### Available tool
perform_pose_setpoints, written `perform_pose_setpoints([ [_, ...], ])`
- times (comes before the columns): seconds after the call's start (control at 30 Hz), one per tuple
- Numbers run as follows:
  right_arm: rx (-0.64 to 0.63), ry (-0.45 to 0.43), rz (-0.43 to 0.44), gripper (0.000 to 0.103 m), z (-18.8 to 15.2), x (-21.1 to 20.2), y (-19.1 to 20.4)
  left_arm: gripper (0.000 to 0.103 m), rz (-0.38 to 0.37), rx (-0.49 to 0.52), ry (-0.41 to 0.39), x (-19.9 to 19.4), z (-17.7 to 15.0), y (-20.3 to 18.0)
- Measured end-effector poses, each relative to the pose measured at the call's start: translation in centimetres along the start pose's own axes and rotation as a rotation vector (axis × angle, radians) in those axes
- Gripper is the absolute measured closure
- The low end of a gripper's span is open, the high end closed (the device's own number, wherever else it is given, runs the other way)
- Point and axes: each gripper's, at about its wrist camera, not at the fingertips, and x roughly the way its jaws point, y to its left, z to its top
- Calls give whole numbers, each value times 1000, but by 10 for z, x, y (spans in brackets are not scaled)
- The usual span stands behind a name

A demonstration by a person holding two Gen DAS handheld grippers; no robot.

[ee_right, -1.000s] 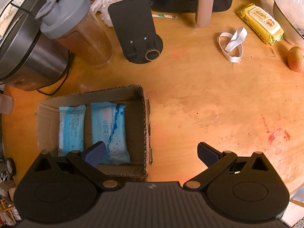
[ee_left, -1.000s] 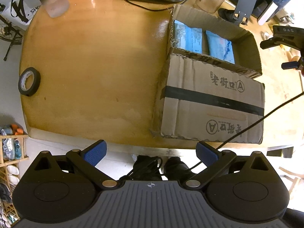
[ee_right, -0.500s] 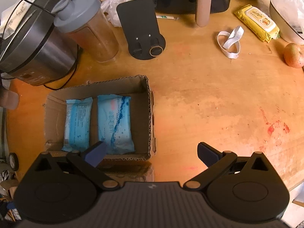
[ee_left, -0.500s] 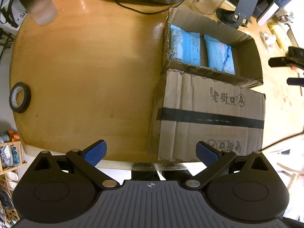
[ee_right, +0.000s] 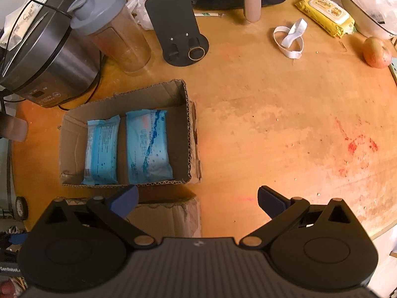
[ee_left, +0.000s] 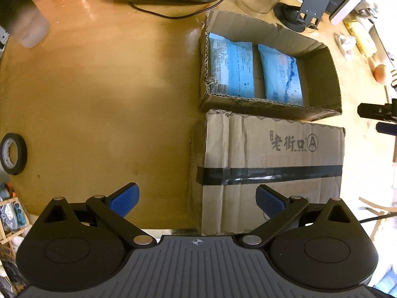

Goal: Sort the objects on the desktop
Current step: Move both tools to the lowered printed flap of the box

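An open cardboard box (ee_left: pixel 320 74) (ee_right: pixel 74 129) sits on the round wooden table and holds two blue wipe packs (ee_left: pixel 232 65) (ee_right: pixel 146 146), side by side. Its folded-out flap (ee_left: pixel 273 154) with black tape lies toward me. My left gripper (ee_left: pixel 197 200) is open and empty, above the table's near edge and the flap. My right gripper (ee_right: pixel 197 200) is open and empty, above the table just right of the box. The right gripper also shows at the right edge of the left wrist view (ee_left: pixel 379 118).
A black tape roll (ee_left: pixel 12 154) lies at the table's left edge. A rice cooker (ee_right: pixel 37 57), shaker bottle (ee_right: pixel 114 32) and black stand (ee_right: pixel 178 34) stand behind the box. A white band (ee_right: pixel 290 38), yellow wipe pack (ee_right: pixel 325 15) and apple (ee_right: pixel 376 52) lie at the far right.
Both grippers have drawn back and risen, so the box sits farther up in each view. Both stay open and empty. Nothing on the table has moved.
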Motion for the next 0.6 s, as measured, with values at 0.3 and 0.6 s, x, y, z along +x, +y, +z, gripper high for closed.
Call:
perform_pose_setpoints([
  [0.3,1,19,19,0,-10,2,0,0,-17,-14,2,5,2,2],
  [0.6,-7,59,40,0,-29,6,-2,0,-36,-41,-9,6,3,6],
])
